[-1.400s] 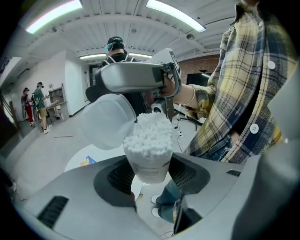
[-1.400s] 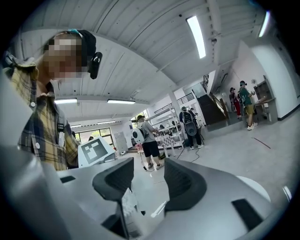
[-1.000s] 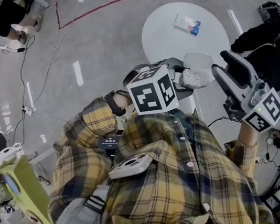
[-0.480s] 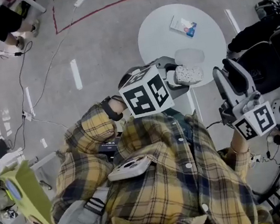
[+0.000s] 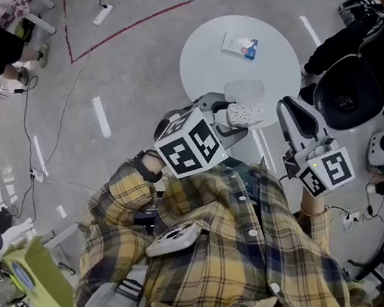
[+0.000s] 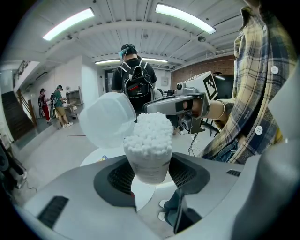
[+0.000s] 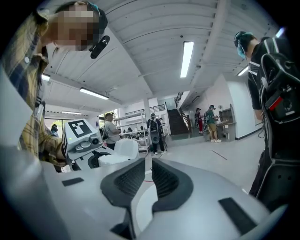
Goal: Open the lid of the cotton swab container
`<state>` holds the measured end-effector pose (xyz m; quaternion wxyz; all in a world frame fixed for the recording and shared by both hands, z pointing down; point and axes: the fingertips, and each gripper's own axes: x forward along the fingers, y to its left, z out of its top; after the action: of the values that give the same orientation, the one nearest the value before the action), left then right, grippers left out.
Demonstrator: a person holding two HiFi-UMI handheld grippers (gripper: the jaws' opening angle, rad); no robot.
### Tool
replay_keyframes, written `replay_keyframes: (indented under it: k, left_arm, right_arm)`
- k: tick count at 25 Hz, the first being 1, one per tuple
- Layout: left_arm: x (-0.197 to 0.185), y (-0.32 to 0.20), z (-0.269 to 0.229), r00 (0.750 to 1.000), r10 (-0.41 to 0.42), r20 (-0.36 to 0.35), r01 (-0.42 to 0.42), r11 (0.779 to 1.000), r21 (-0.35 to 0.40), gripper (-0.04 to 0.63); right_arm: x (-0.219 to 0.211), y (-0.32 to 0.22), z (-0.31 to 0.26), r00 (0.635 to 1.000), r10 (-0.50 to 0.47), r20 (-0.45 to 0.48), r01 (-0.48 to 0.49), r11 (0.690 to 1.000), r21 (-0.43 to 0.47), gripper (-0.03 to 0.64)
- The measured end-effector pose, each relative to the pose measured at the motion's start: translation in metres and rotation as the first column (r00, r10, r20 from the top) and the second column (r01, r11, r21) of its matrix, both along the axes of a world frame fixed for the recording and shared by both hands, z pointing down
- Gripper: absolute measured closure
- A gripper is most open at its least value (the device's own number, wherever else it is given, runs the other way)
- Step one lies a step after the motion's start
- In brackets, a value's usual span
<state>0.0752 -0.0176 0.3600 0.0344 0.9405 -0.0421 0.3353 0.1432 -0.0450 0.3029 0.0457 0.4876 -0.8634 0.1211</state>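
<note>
The left gripper [image 6: 147,177] is clamped on the container [image 6: 146,161], one jaw pressed against each side of its lower half. The container stands upright in that grip, packed to the brim with white swabs [image 6: 150,133] that mound above its rim. Its lid [image 6: 107,119] is already open: a translucent round cap, swung back and hanging off the left side of the rim, tilted, touching the container only at that edge.

From above, the container is held up in the air over the near edge of the round white table [image 5: 268,63], not resting on it. A small packet [image 5: 239,45] lies flat on the table toward its far side, well apart from the container.

The right gripper [image 7: 146,180] is off to the right of the container, apart from it and touching nothing. Its jaws are closing, with only a narrow slit left between the ribbed pads and nothing in that slit. In its own view the container and lid show off to the left of its jaws, beyond them.

A person with a backpack [image 6: 136,82] stands beyond the table, back turned.
</note>
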Motion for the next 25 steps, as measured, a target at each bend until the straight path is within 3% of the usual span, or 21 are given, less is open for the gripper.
replay_keyframes:
  k: [9,25]
  left_arm:
    - [0.0,-0.002,0.0,1.0,-0.005,-0.007,0.005,1.0,0.002,0.361]
    - [0.0,0.002,0.008,1.0,0.021,0.012,-0.021,1.0,-0.002,0.362]
  right_arm:
    - [-0.001,-0.004,0.007,1.0,0.016,-0.025,-0.017,1.0,-0.01,0.598]
    - [-0.004,-0.004,0.019,1.0,-0.005,0.001,0.005,0.998,-0.06,0.6]
